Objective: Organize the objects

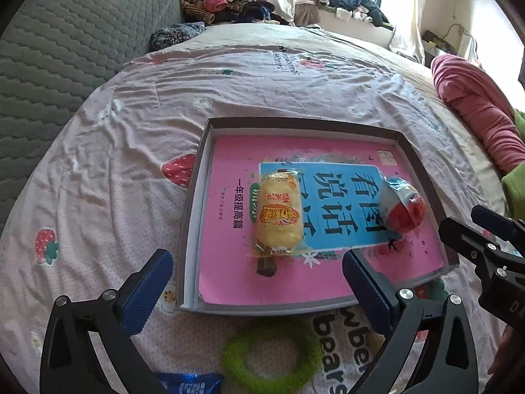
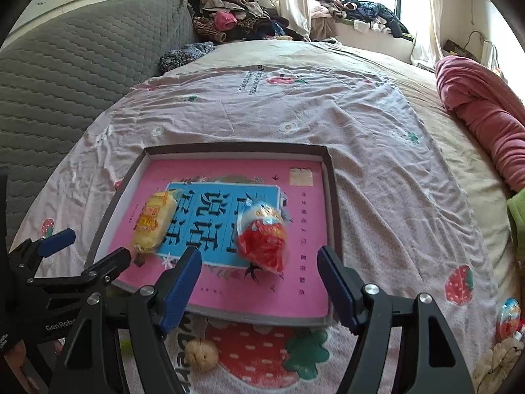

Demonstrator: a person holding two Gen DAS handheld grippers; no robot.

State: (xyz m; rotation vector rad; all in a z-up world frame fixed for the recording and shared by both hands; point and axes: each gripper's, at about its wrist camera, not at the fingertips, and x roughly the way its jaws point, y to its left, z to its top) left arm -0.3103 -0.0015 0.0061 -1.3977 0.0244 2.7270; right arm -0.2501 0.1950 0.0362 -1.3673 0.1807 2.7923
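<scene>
Bottom edge of my left view cuts off a blue foil packet (image 1: 188,383), only its crinkled top showing, and part of a fuzzy green ring (image 1: 272,354) lying flat on the bed sheet (image 1: 131,124). In my right view a round tan lump (image 2: 200,354), possibly a walnut, sits on the sheet just below the tray; at the far right edge a glossy wrapped item (image 2: 508,317) and something pale and knobbly are too distorted to name. The shallow grey cardboard tray (image 1: 193,203) rests on the thin, wrinkled, strawberry-print cotton, with a smooth pink book (image 1: 229,279) lying flat inside. On the cover lie two crinkly plastic-wrapped snacks, well apart: an oblong yellow one (image 1: 279,216) to the left and a rounder red-and-white one (image 1: 402,205) to the right. My left tongs (image 1: 257,275) gape fully wide, gripping nothing, ribbed blue pads hovering over the tray's near edge. My right tongs (image 2: 259,272) stand about half spread, also empty, above the near rim with the red snack beyond the pads. A quilted grey headboard and heaped clothes lie behind.
</scene>
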